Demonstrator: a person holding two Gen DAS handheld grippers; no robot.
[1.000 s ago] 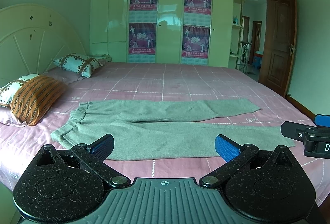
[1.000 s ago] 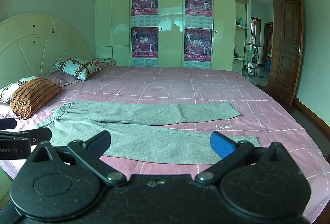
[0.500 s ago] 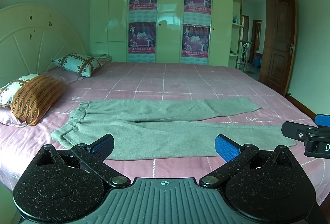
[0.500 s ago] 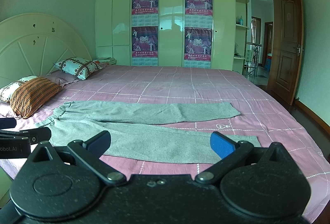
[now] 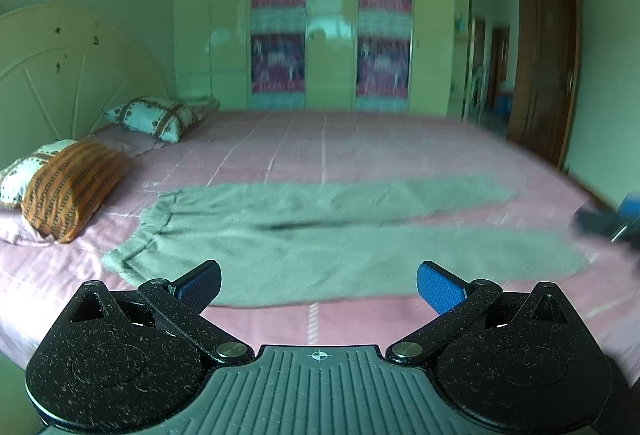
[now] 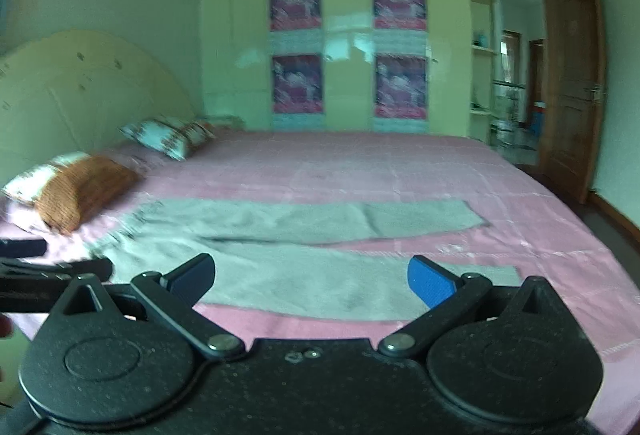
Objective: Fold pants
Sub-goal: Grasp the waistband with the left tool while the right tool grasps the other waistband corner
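Note:
Grey pants (image 5: pixel 320 235) lie flat on the pink bed, waistband to the left, both legs stretched to the right and slightly apart. They also show in the right wrist view (image 6: pixel 304 247). My left gripper (image 5: pixel 319 285) is open and empty, over the near edge of the pants toward the waist end. My right gripper (image 6: pixel 311 281) is open and empty, over the near leg toward the cuff end. Each gripper shows at the edge of the other's view: the right gripper (image 5: pixel 608 223), the left gripper (image 6: pixel 48 271).
The pink checked bedsheet (image 5: pixel 360 155) covers a wide bed. Several pillows (image 5: pixel 68 183) lie by the headboard (image 5: pixel 60 75) at the left. A wardrobe with posters (image 5: pixel 332 35) stands behind, and an open wooden door (image 6: pixel 568 83) is at the right.
Both grippers have moved forward and tilted down toward the pants; both views are now blurred by motion. The jaws stay open. The pants have not moved.

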